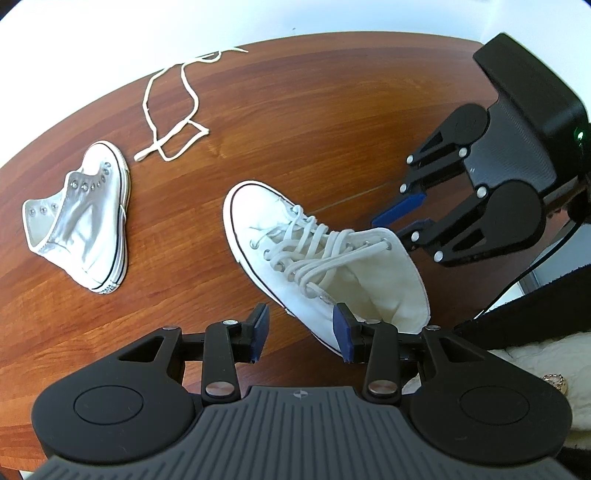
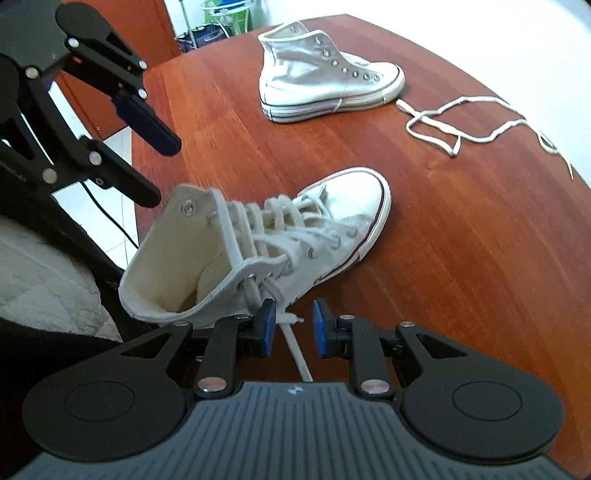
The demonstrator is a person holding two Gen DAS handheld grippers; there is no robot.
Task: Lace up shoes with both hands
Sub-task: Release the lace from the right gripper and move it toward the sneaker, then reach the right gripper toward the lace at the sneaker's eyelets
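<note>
A white high-top shoe (image 1: 314, 251) (image 2: 258, 236) with laces threaded through its eyelets lies near the table's front edge, toe pointing away. My left gripper (image 1: 301, 332) (image 2: 164, 173) hovers open over the side of the shoe's collar, its pads (image 1: 341, 332) clear of the canvas. My right gripper (image 2: 294, 328) (image 1: 402, 221) is open at the other side of the collar. A free lace end (image 2: 295, 347) from the top eyelets runs between its pads untouched. A second, unlaced white shoe (image 1: 85, 221) (image 2: 321, 74) and a loose white lace (image 1: 173, 107) (image 2: 461, 122) lie farther back.
The round wooden table (image 1: 332, 110) (image 2: 480, 258) drops off just behind the laced shoe's heel. A white quilted cloth (image 2: 44, 280) (image 1: 546, 362) and a black cable (image 1: 535, 273) sit beside that edge. A green basket (image 2: 225, 14) stands on the floor beyond.
</note>
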